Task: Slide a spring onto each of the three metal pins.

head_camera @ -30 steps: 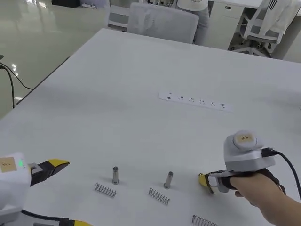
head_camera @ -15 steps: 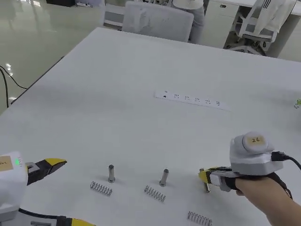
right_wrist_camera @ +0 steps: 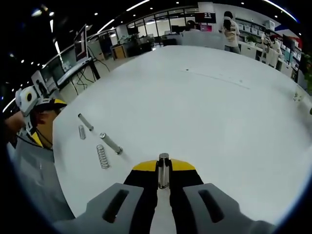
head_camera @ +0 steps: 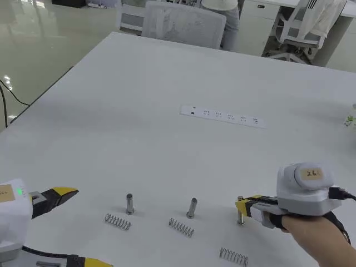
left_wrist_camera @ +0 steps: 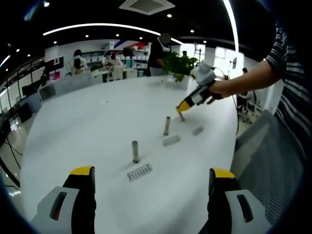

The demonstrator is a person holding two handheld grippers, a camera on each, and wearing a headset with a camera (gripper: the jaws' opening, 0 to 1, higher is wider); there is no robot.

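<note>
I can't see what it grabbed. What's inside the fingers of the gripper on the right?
A metal pin stands between the fingers of the right gripper, its top poking out. In the right gripper view the fingers cover its lower part.

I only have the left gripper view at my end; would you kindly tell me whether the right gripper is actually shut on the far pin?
Observer: Yes. The right gripper view shows the right gripper shut on the pin, with the pin's top poking just above the yellow tips.
Operator: Thank you. Is the pin lifted, or standing on the table?
Observer: In the head view the pin is upright, gripped near its top. Its lower end reaches down to the table, though I cannot tell whether it touches.
</note>
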